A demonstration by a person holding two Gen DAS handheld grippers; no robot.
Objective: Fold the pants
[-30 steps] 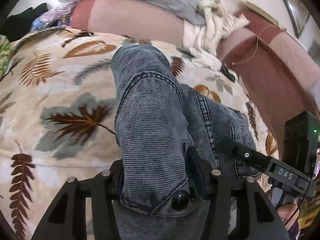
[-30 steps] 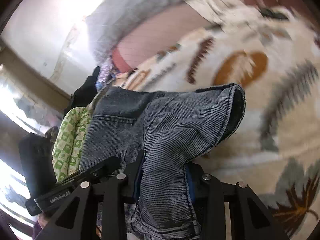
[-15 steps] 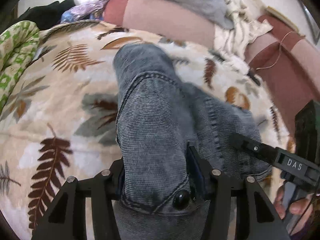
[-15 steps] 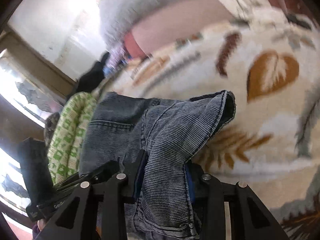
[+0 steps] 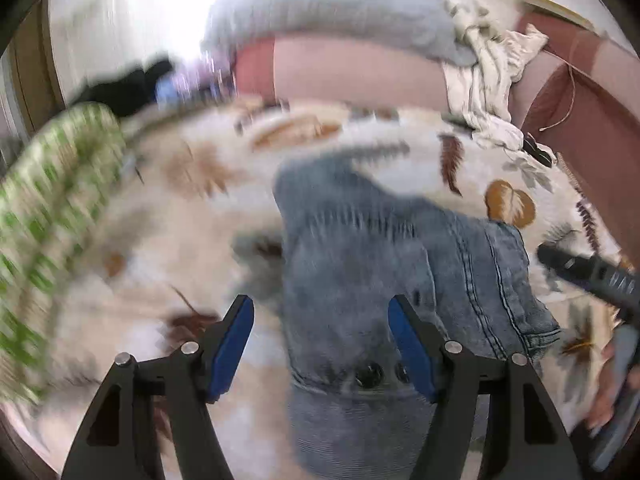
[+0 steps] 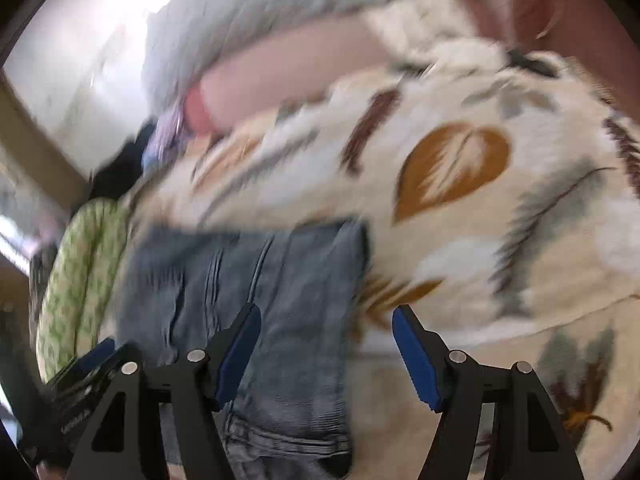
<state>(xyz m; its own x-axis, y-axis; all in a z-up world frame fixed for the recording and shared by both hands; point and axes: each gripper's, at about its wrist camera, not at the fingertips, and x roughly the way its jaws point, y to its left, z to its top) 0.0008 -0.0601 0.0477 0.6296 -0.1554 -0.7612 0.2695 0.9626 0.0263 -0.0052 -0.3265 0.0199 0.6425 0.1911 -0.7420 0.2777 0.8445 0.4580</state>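
The grey-blue denim pants [image 5: 360,280] lie folded on the leaf-print blanket [image 5: 180,240]. My left gripper [image 5: 320,312] is open just above the waistband and its button [image 5: 368,374]; the cloth lies between and below the blue pads, free of them. In the right wrist view the pants [image 6: 280,300] lie flat, and my right gripper [image 6: 326,320] is open over their right edge, holding nothing. The right gripper's body shows at the right of the left wrist view [image 5: 592,276]. Both views are motion-blurred.
A green patterned cloth [image 5: 52,208] lies at the blanket's left edge. A pink bolster [image 5: 352,72] with a grey pillow [image 5: 328,12] and a white crumpled cloth [image 5: 488,80] lie at the back. A maroon sofa [image 5: 580,120] stands at the right.
Both grippers were shut on the pants and have opened, letting go. The pants dropped flat onto the blanket. Both cameras pulled back and tilted, blurring the views.
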